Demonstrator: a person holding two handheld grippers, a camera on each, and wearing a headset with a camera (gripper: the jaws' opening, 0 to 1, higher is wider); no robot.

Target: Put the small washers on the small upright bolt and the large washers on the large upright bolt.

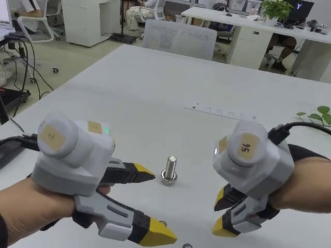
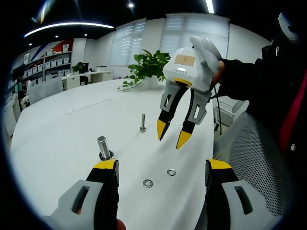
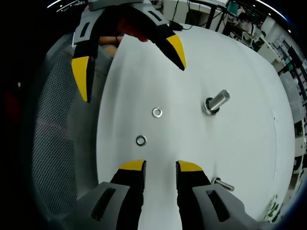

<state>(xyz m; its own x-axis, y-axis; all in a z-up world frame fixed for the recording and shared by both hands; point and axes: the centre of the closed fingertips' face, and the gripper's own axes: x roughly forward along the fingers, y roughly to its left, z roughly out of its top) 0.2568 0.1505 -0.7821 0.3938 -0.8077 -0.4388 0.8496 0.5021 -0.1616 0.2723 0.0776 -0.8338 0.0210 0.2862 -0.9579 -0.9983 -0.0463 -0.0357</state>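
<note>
Steel washers [image 3: 157, 112] lie flat on the surface [image 3: 240, 57], near the large bolt [image 3: 217, 102]. My left hand-held gripper [image 2: 162, 165] and right hand-held gripper [image 3: 160, 166] gape empty; flat washers may skid when I pinch.

Shiny metal bolt [image 1: 169, 170] & washers [image 3: 157, 112], matt smooth white table [image 1: 155, 93].

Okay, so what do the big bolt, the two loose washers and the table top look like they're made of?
Big bolt: bare metal, likely steel, silvery with bright glints on its threads.
Washers: apparently the same shiny grey metal, thin flat rings; plating too small to tell.
Table top: smooth matte white, probably laminate; its core is hidden.
</note>
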